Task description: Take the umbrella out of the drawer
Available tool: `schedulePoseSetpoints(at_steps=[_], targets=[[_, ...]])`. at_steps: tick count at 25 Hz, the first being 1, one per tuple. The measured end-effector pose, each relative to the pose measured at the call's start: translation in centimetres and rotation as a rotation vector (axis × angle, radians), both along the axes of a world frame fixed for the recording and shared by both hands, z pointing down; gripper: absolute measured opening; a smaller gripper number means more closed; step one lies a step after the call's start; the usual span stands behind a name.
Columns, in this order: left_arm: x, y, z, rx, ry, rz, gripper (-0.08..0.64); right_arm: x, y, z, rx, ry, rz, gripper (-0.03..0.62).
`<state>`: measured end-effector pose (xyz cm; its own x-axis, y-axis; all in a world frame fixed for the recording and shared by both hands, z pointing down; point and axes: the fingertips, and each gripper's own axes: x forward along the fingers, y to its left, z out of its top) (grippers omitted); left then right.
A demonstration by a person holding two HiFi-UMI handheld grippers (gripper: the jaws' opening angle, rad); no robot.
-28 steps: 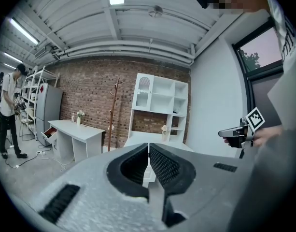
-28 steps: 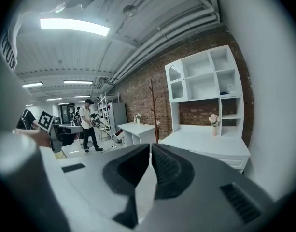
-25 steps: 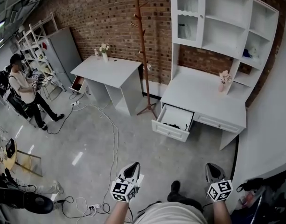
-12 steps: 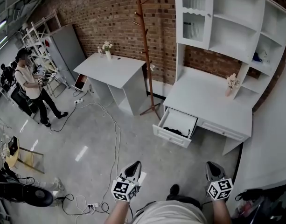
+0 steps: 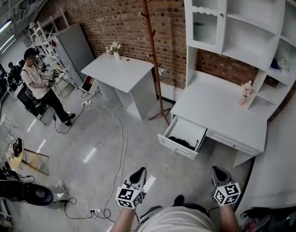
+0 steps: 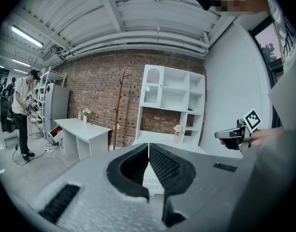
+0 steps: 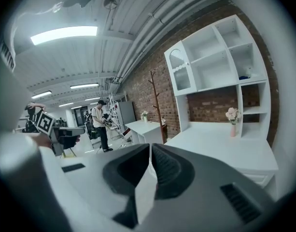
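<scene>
**Left hand-held gripper (image 5: 137, 174) and right hand-held gripper (image 5: 218, 173) closed and empty; umbrella (image 5: 179, 141) lies in the open drawer (image 5: 176, 148)**

Both hand-held grippers sit at the bottom edge of the head view, one to each side of the person's body. In each gripper view the jaws are pressed together with nothing between them.

The step in hand appears to be the approach to the white table (image 5: 220, 112). To do it well, the person would walk up until the drawer is directly below and in front. One pair of jaws should be opened before it goes into the drawer, not after. The jaws should close across the narrow body of the umbrella rather than on a loose fold of fabric. The lift should go straight up past the drawer front, so nothing catches on the rim.

The umbrella shows only as a dark shape on the drawer's floor, too small to tell its handle end. It lies near the middle of the frame, above and between the two hand-held grippers and somewhat nearer the right one. It is well apart from both, with bare floor (image 5: 152, 153) between.
</scene>
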<state>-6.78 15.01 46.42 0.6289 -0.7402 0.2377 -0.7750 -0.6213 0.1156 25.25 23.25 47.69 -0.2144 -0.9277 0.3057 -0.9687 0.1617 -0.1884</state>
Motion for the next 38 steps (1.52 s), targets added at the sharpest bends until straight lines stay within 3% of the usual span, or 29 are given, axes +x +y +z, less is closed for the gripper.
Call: schedulePoseSetpoints(at_steps=[9,24,38], targets=[[4.2,-1.2,0.4,0.005,-0.009,-0.012,0.029,3.4,-2.1,1.0,-0.005,0.005,-0.033,0.034],[5.3,-1.2,2.0,-0.032,-0.014,-0.011,0.029,2.1,-2.6,2.9,-0.05,-0.011,-0.082,0.034],[6.7,-9.0,2.4,-0.033,0.004,0.054,0.029,2.4,-7.9,2.9,-0.072,0.021,-0.043,0.034]])
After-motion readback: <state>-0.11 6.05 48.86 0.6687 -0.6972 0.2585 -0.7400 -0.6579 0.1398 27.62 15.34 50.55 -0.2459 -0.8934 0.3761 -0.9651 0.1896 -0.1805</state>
